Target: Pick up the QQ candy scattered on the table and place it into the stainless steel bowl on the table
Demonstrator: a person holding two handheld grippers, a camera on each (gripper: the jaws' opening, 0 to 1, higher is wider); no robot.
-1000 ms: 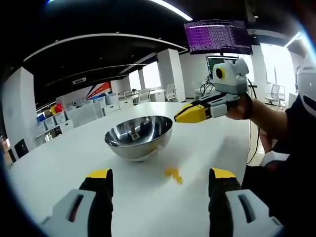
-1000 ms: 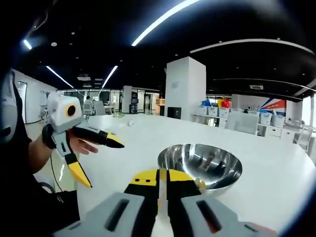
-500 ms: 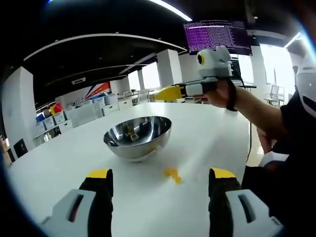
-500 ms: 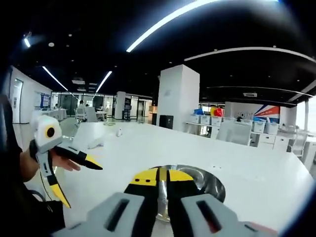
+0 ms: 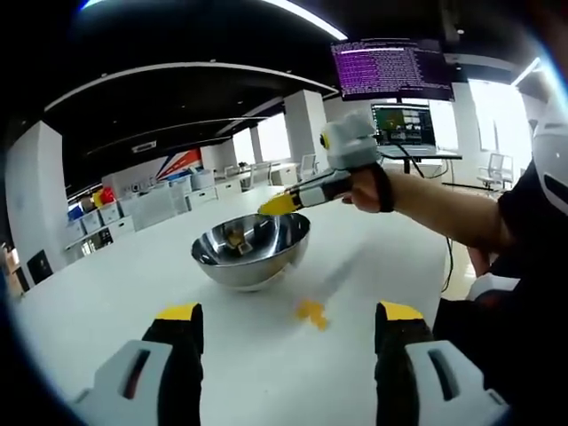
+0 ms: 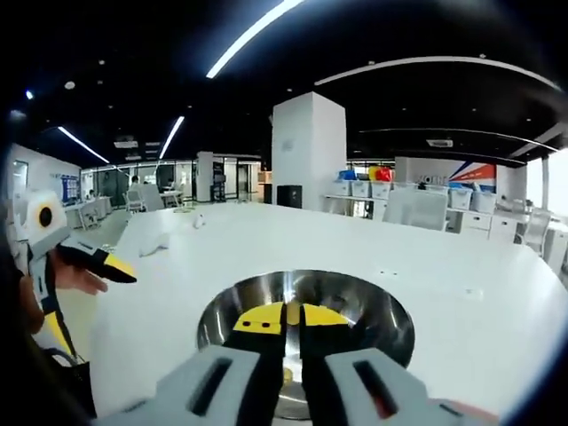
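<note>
Right gripper (image 6: 286,312) jaws pressed together, grip contents can't tell; it has moved from beside the bowl (image 6: 373,306) to above its opening. Left gripper (image 5: 290,312) jaws wide apart, empty, unmoved. Yellow candy (image 5: 311,312) lies on the worktop (image 5: 106,302) between and ahead of left jaws, just before the bowl.
</note>
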